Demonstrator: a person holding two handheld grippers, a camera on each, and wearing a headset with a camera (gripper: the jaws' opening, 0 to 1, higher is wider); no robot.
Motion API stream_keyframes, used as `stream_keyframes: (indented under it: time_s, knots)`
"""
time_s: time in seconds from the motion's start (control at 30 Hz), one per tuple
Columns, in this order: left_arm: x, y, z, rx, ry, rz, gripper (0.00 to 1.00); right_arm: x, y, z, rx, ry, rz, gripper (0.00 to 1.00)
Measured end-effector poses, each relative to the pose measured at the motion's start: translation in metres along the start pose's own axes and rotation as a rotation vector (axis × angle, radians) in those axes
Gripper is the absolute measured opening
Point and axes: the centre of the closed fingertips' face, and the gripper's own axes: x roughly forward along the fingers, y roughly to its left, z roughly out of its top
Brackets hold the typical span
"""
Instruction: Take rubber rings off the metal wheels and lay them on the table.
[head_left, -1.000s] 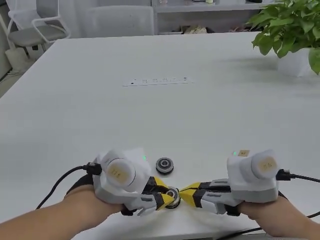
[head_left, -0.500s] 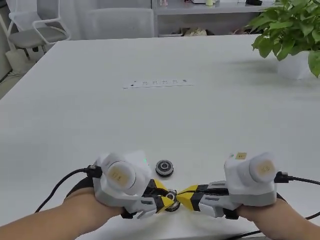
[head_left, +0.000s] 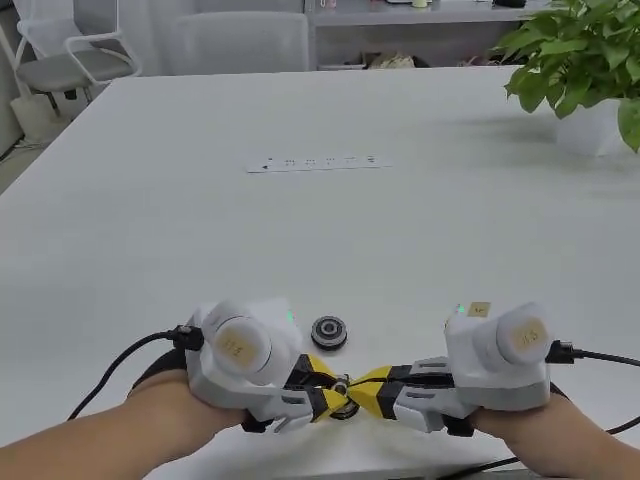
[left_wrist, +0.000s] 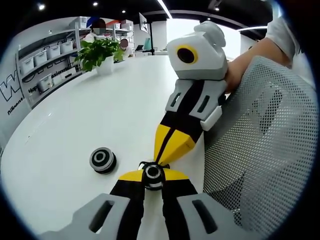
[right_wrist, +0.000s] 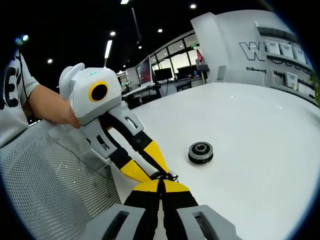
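Grips just short of the loose wheel (head_left: 329, 331) on the table (head_left: 400, 230).
Clamps a metal wheel (left_wrist: 152, 173) in the left gripper (head_left: 333, 395); pinches its rubber ring (right_wrist: 169, 175) with the right gripper (right_wrist: 161, 180).

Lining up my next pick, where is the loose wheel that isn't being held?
In the head view the loose wheel lies on the table, just beyond the left hand-held gripper, which is shut on the other wheel.

Potted plant (head_left: 575, 60), flat power strip (head_left: 315, 162), office chair (head_left: 72, 55) behind.
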Motion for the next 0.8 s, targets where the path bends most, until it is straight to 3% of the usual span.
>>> stream_keyframes:
  time_s: [0.17, 0.5, 0.8]
  knots:
    - [0.000, 0.000, 0.001, 0.002, -0.003, -0.001, 0.08, -0.001, 0.009, 0.008, -0.003, -0.037, 0.040, 0.00]
    - [0.000, 0.000, 0.001, 0.002, -0.007, 0.001, 0.08, -0.002, -0.002, 0.000, 0.008, -0.020, -0.005, 0.00]
    - [-0.001, -0.001, 0.001, 0.021, 0.007, -0.011, 0.09, -0.003, -0.003, 0.001, 0.021, -0.027, -0.004, 0.00]
